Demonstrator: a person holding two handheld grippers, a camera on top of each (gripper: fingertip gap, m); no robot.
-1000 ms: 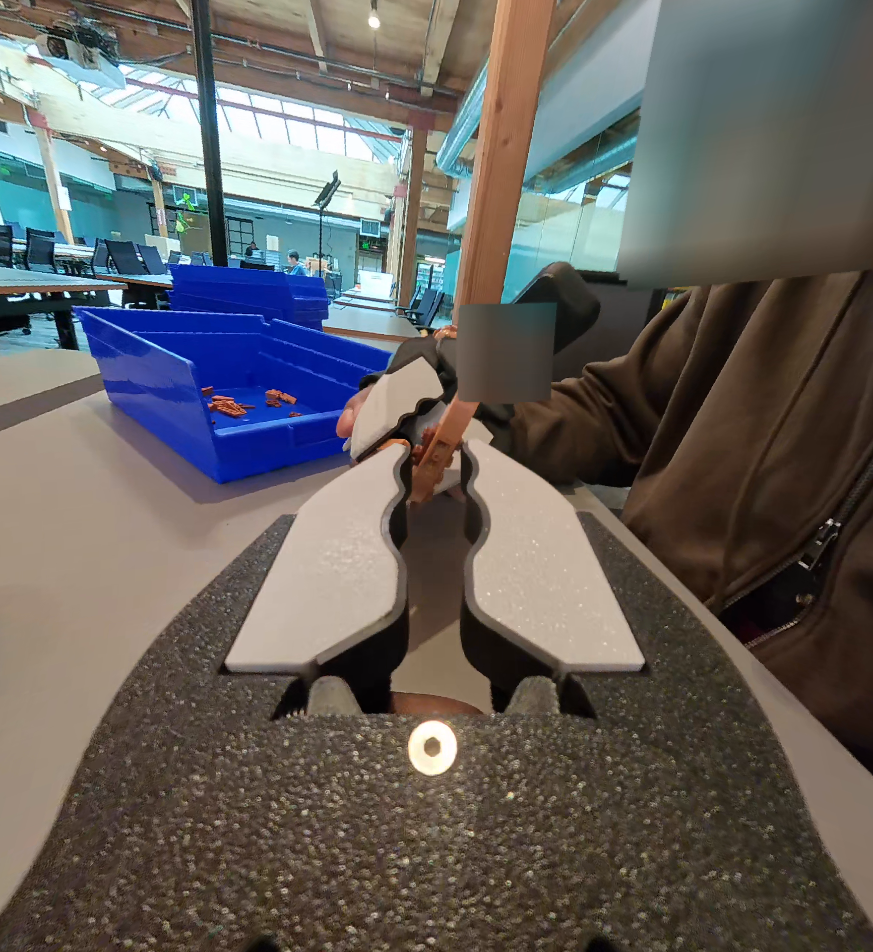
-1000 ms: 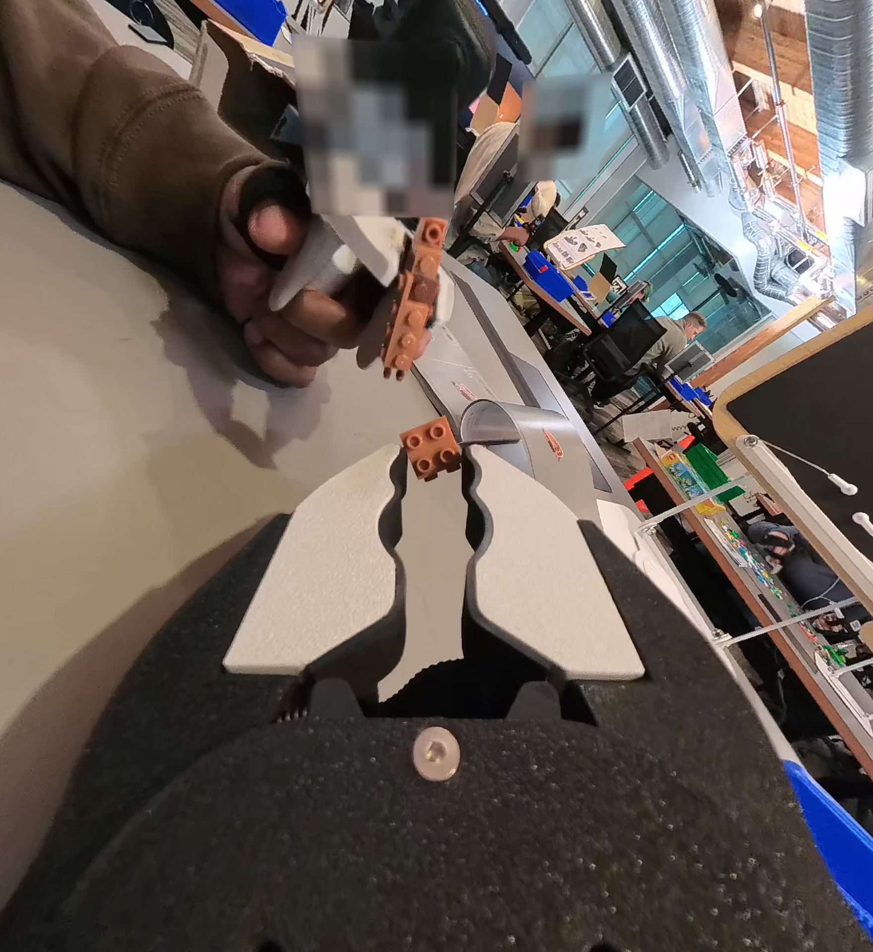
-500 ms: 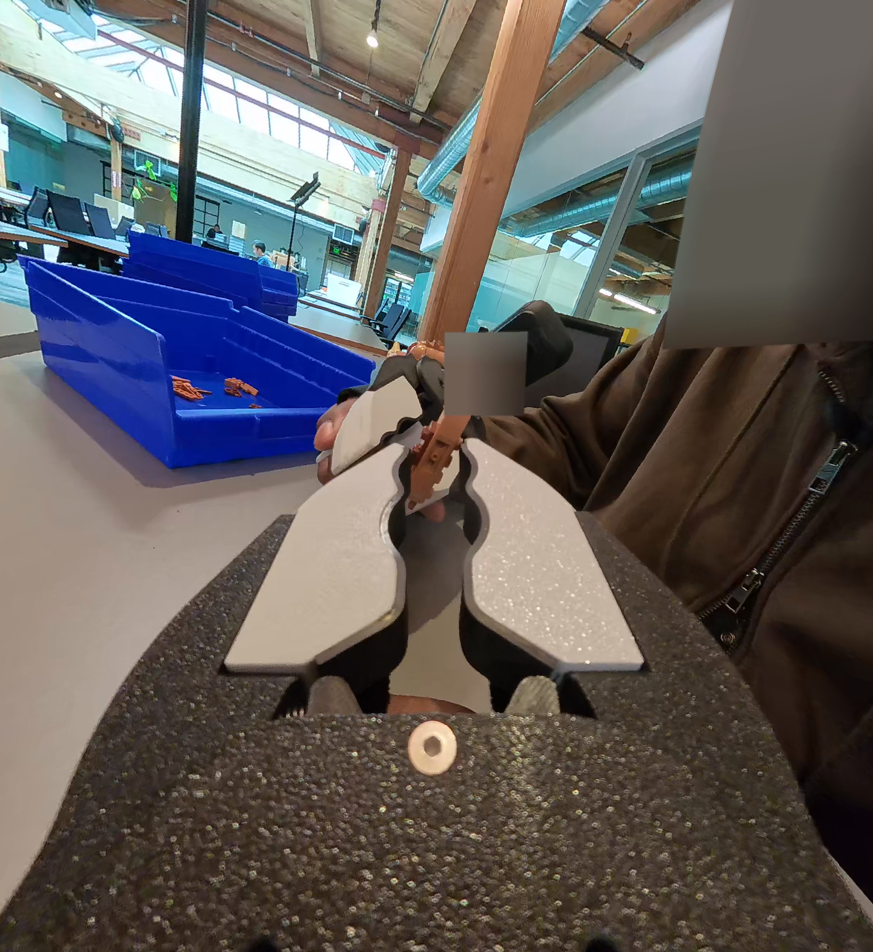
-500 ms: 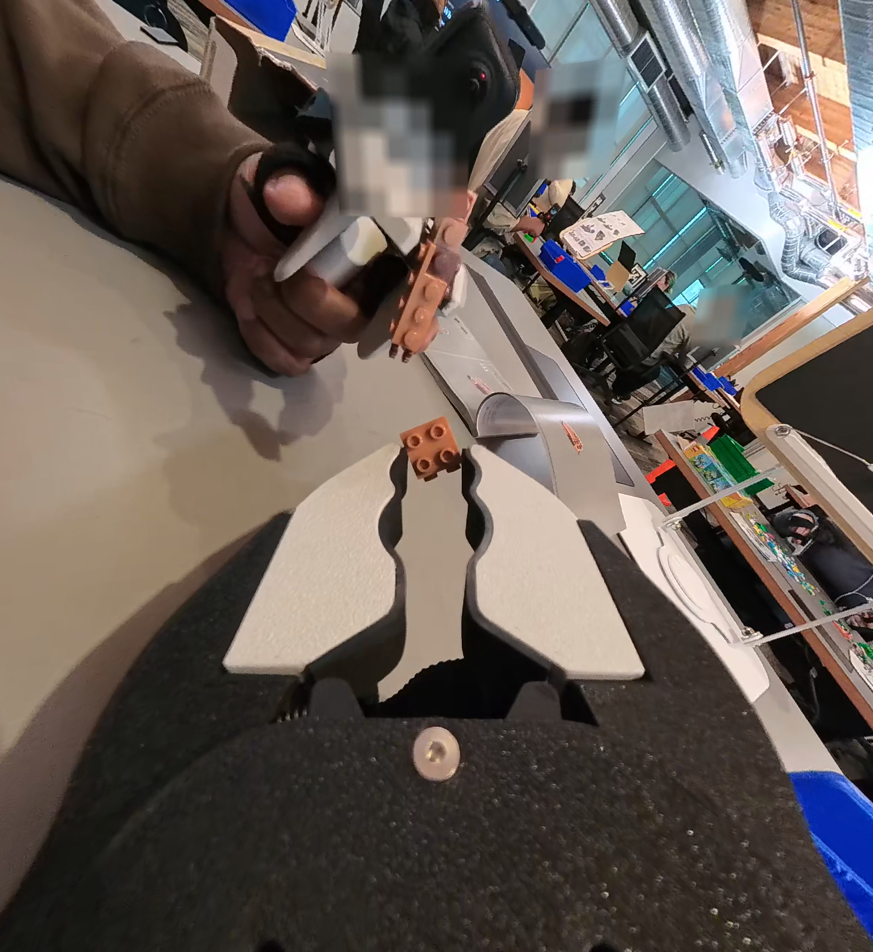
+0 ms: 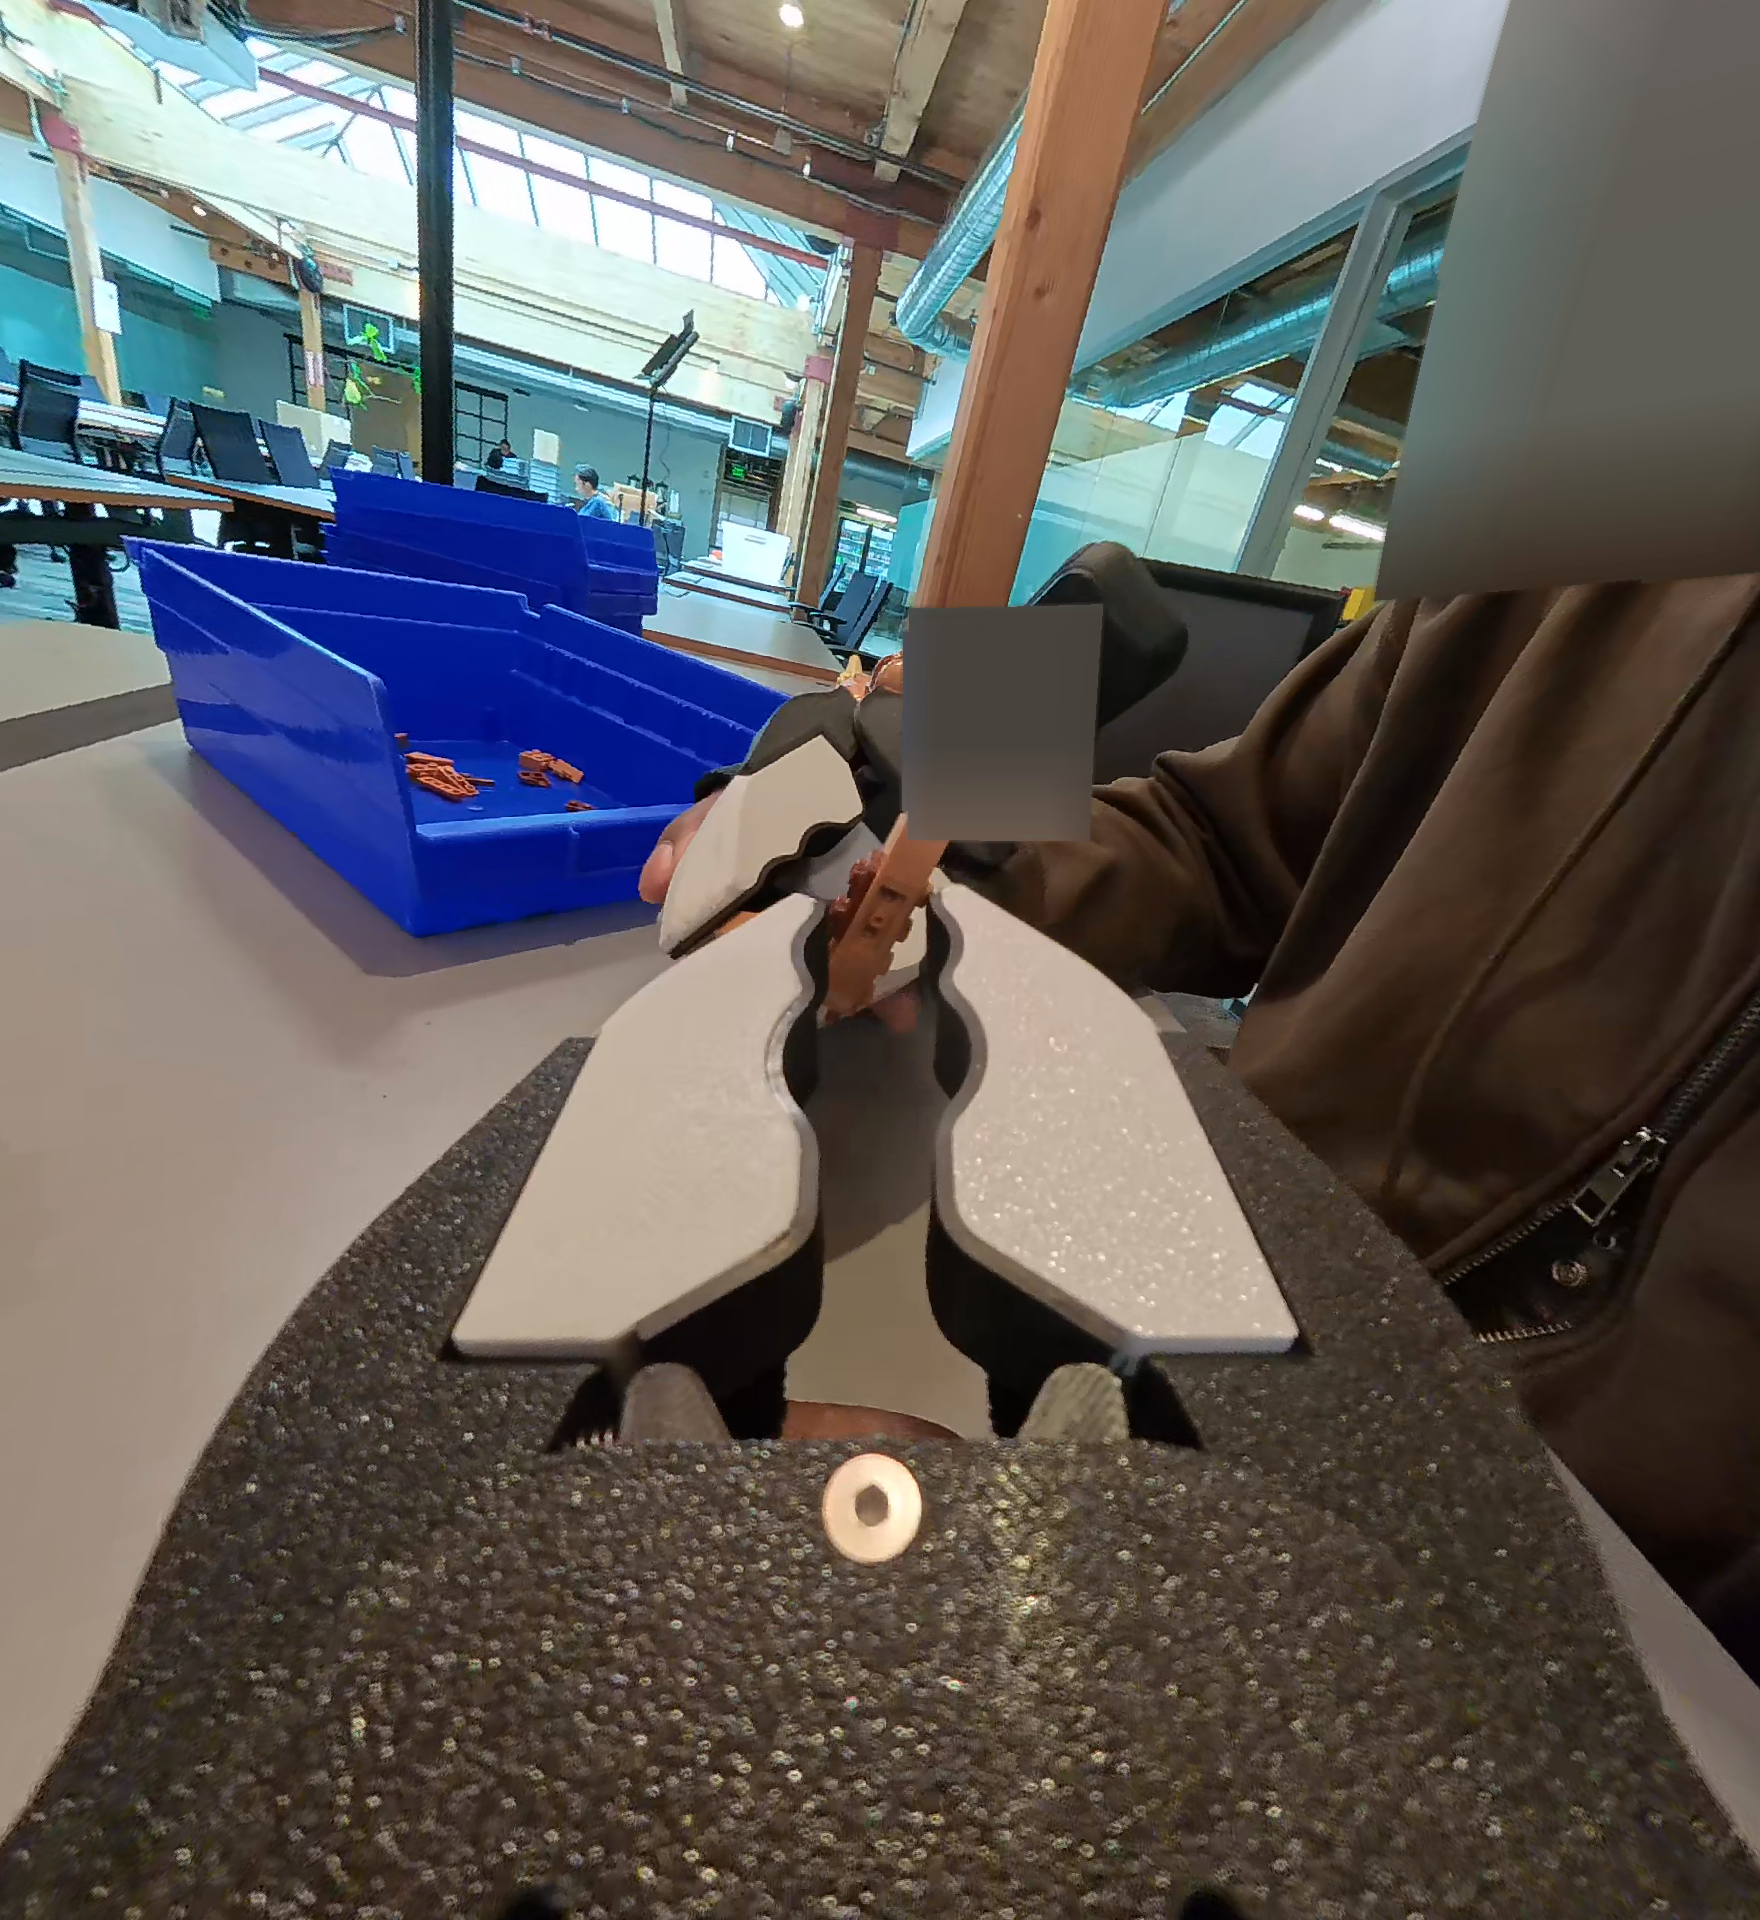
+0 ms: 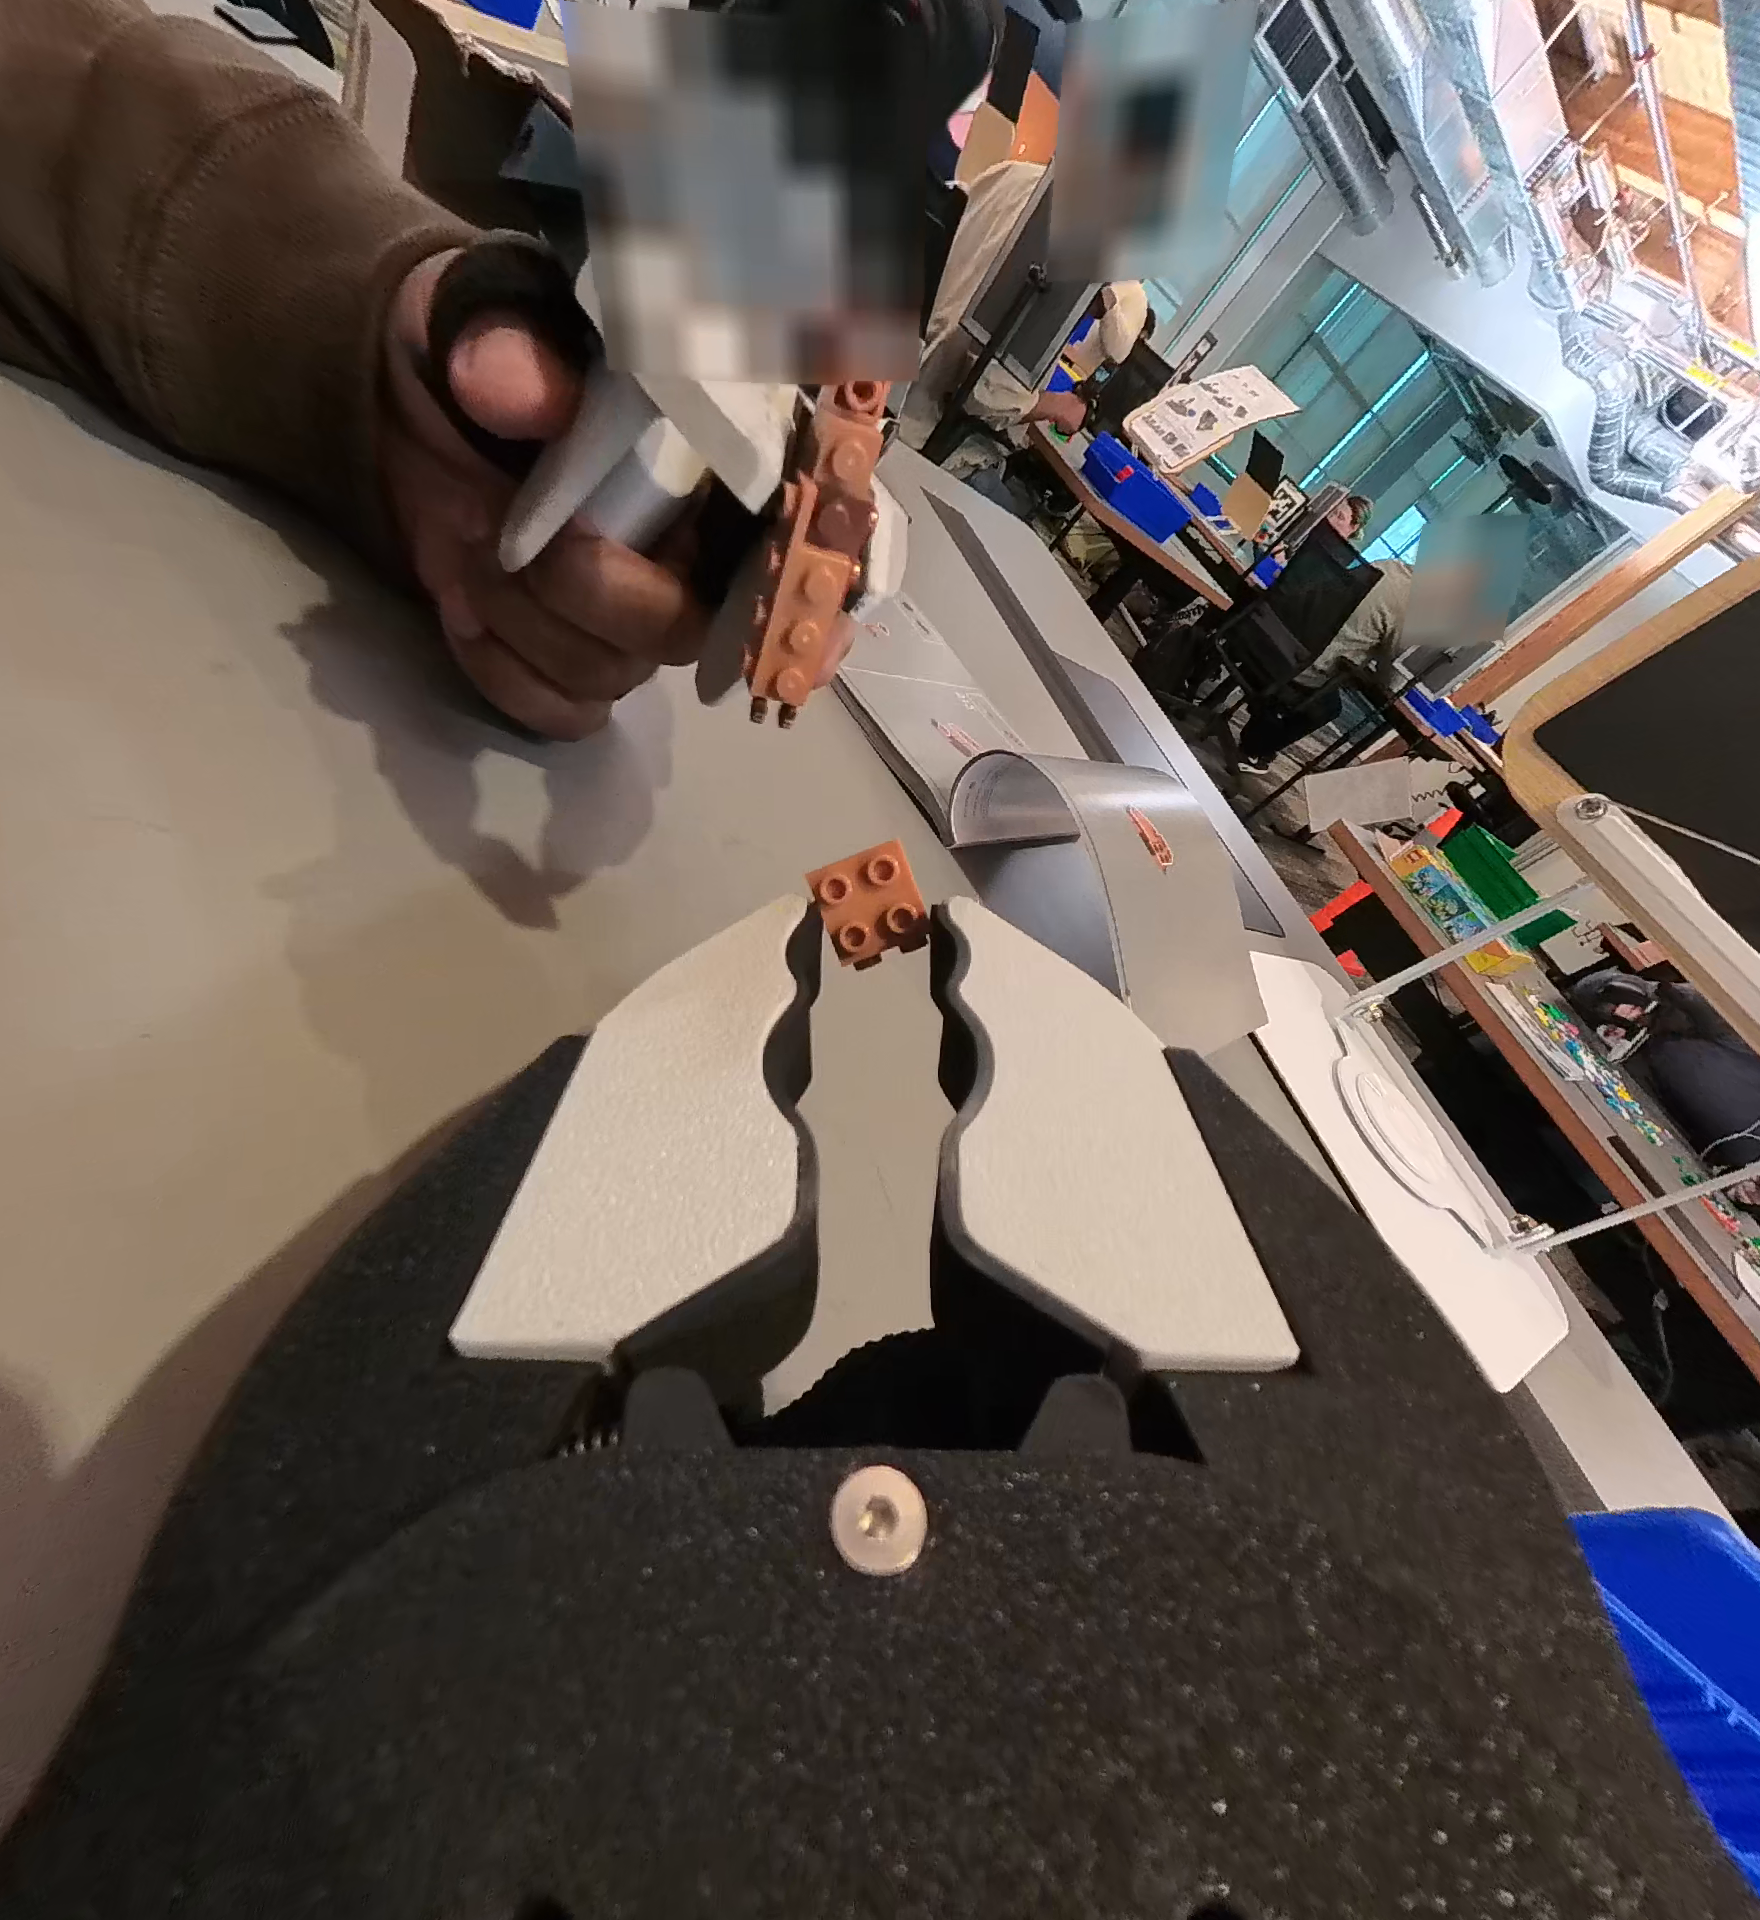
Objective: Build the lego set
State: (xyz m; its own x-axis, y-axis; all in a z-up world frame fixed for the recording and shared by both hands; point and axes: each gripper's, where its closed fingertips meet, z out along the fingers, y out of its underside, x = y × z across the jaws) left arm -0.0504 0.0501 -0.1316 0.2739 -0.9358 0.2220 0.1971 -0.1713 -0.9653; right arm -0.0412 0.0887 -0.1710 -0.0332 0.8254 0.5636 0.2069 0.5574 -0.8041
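Right wrist view: right gripper [image 6: 871, 920] clamps small square brown four-stud plate [image 6: 868, 902] | left gripper [image 6: 803, 530] grips long brown studded assembly [image 6: 811, 566] | align studs squarely, then press.

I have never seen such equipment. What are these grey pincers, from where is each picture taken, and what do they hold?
They are two hand-held grippers, one in each of the person's hands, each with a camera looking along its fingers. The left gripper is shut on a brown lego assembly, seen better from the other camera. The right gripper is shut on a small brown brick with four studs. On the grey table stand a blue bin with loose brown pieces and an open booklet.
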